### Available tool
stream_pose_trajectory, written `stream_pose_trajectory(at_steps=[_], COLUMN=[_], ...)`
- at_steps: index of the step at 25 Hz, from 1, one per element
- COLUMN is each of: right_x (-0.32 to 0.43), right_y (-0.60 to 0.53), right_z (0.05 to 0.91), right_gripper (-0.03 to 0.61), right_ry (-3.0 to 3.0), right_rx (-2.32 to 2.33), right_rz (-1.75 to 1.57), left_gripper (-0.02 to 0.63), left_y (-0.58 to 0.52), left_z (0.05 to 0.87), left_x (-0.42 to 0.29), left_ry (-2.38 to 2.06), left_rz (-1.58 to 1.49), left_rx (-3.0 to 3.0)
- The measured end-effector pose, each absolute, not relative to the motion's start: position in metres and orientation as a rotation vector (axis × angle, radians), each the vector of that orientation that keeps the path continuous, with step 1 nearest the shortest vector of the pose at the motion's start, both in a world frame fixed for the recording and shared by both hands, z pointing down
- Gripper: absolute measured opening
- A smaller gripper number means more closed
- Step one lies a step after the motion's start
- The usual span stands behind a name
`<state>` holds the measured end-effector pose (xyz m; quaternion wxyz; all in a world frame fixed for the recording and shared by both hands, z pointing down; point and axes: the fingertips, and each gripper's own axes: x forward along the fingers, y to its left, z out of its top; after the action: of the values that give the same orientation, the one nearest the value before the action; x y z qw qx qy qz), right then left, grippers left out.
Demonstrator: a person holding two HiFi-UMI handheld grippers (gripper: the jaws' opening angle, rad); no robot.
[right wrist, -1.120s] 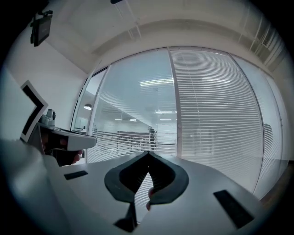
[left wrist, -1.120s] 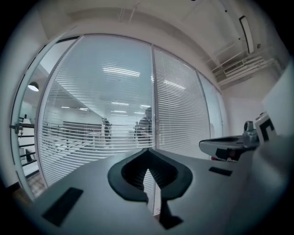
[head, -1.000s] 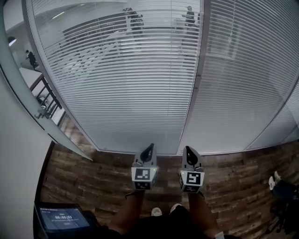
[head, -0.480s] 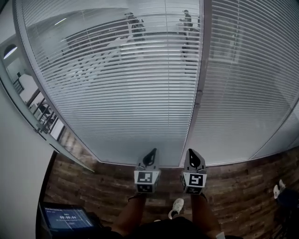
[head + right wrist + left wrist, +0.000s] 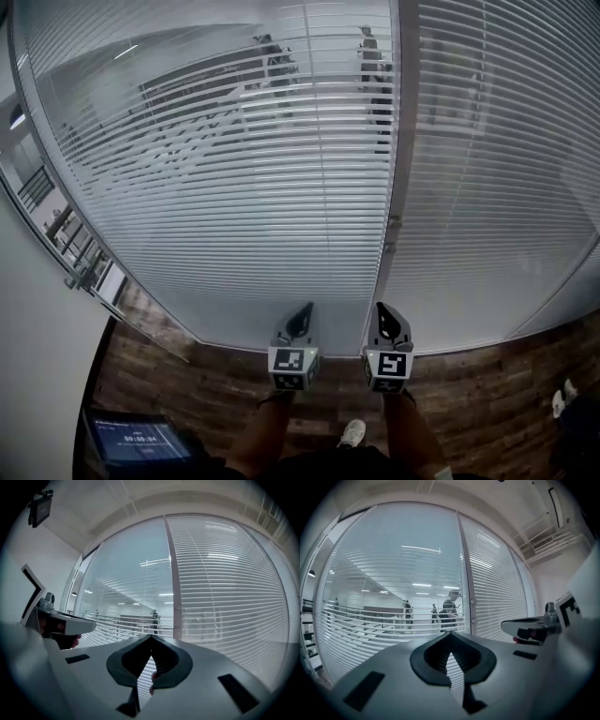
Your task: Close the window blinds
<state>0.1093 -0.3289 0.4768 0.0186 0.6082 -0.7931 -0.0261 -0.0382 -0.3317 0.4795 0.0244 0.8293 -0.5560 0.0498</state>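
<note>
Office: glass partitions, blinds

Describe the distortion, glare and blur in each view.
Head view: fisheye bows the blinds and the window post; faint light streaks lie on the glass. Left gripper view: dark round vignette, and the left gripper, close to the lens, looks soft. Right gripper view: same vignette, and the blinds at right glow bright and even.

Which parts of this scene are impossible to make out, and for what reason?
- Knobs on the frame, left gripper view: too small to tell their use.
- People behind the blinds: partly hidden by slats.
- Screen, head view: small print unreadable.
- Blinds' top, head view: cut off by the upper edge.
</note>
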Motion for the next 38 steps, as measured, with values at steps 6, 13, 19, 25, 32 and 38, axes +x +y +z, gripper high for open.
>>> stream_pose_trajectory(at_steps=[6,13,19,25,32,38], right_x=[0.123,0.130,0.134,0.140,0.142,0.147], right_y=[-0.361,-0.374,-0.400,-0.407,-0.423,-0.432], right_z=[0.473,0.464,0.476,0.461,0.448,0.436], right_gripper=[0.003,0.003,0.003,0.003,0.003,0.057], right_ry=[-2.466,-2.486,-2.439,-2.374,-2.341,-2.309], right_rx=[1.901,1.936,1.983,2.050,2.083,2.106], right_rz=[-0.127,-0.175,-0.157,-0.141,-0.202,-0.190], left_gripper=[-0.006,-0.006,-0.006,-0.006,-0.006,-0.006], left_y=[-0.362,-0.373,-0.401,-0.411,-0.419,-0.423], left_z=[0.482,0.492,0.492,0.482,0.485,0.491], left_x=[-0.029,-0.036,-0.040,-0.039,-0.045,-0.050], left_ry=[-1.728,-1.795,-1.788,-1.722,-1.708,-1.704], left_rz=[0.122,0.125,0.109,0.086,0.105,0.087], left_rx=[2.530,2.531,2.578,2.619,2.636,2.626])
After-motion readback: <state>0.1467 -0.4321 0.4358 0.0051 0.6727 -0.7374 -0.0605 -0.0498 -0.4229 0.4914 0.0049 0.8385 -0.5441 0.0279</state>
